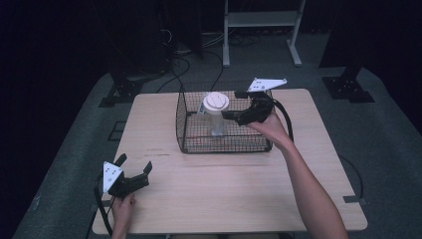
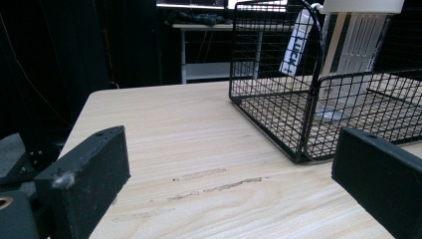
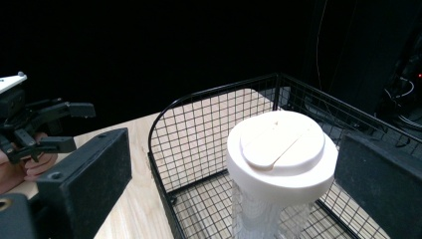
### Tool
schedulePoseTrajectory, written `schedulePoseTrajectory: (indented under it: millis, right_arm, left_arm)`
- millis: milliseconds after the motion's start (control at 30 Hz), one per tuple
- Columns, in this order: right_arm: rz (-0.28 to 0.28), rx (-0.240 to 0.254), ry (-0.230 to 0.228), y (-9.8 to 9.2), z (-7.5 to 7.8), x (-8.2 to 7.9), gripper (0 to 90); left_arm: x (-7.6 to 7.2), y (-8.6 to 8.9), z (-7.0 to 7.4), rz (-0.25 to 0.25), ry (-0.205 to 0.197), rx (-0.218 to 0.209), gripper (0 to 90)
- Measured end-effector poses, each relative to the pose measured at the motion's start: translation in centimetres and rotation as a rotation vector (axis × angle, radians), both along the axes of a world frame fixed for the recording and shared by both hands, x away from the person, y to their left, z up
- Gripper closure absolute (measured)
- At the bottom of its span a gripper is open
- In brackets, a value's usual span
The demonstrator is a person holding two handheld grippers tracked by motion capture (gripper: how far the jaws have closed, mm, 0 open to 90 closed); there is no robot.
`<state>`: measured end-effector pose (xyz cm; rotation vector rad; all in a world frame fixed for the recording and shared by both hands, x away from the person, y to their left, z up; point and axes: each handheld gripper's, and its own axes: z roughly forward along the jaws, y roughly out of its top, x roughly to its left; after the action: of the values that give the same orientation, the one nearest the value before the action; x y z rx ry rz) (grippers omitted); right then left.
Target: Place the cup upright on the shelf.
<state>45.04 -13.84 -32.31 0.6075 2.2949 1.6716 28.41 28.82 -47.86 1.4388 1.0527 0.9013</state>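
Item 1, left gripper (image 1: 133, 168): nearest the camera, at the near left corner of the tabletop (image 1: 224, 189), jaws spread wide, holding nothing.

Item 2, right gripper (image 1: 230, 115): reaching over the right side of the wire basket (image 1: 182, 130), jaws wide apart on either side of the jar, not yet closed on it.

Item 3, jar (image 1: 216, 113): clear body, broad white lid (image 3: 281, 149), standing upright inside the basket toward its back.

Step in hand, as judged: the approach to grasp the jar just under its lid. The next move calls for closing squarely on the jar, then lifting straight up so it clears the basket rim.

Hard to make out: a white tag (image 2: 295, 44) hangs on the basket wire, its print unreadable. The jar's base is cut off in the right gripper view; its contents cannot be told. The surroundings are dark.
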Motion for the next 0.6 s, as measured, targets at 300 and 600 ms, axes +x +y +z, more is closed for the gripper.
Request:
schedulePoseTrajectory:
  millis: [300,600]
  right_arm:
    - [-0.009,0.003,-0.002,-0.9,0.3,-0.6,1.0]
    - [-0.017,-0.023,0.012,-1.7,-0.1,-1.0,1.0]
  left_arm:
    - [0.1,0.0,0.0,0.004,0.0,0.002,0.9]
    - [0.1,-0.1,0.0,0.005,0.0,0.007,0.9]
